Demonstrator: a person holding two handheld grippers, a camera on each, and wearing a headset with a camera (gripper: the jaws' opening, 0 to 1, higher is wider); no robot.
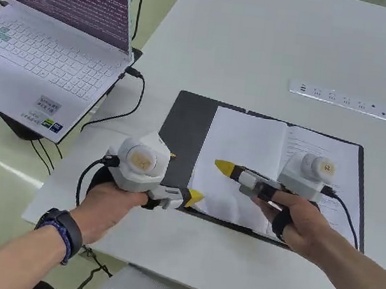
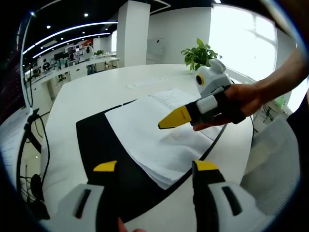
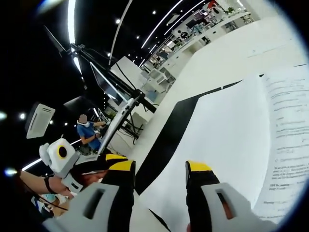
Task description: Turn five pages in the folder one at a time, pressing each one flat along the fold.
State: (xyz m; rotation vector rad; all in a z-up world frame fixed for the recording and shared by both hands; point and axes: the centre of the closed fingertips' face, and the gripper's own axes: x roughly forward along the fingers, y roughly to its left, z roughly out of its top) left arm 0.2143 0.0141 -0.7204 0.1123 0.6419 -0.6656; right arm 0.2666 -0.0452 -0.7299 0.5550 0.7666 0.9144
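A black folder lies open on the white table, with a blank white page on its left half and a printed page on its right. My left gripper hovers open at the folder's near left corner, with nothing between its fingers. My right gripper points left, low over the blank page, and also appears in the left gripper view. Its own view shows the jaws apart over the blank page, beside the black cover. Whether it touches the paper I cannot tell.
An open white laptop sits at the far left, its black cables trailing near the folder. A white power strip is set into the table behind the folder. The table's front edge runs close below both hands.
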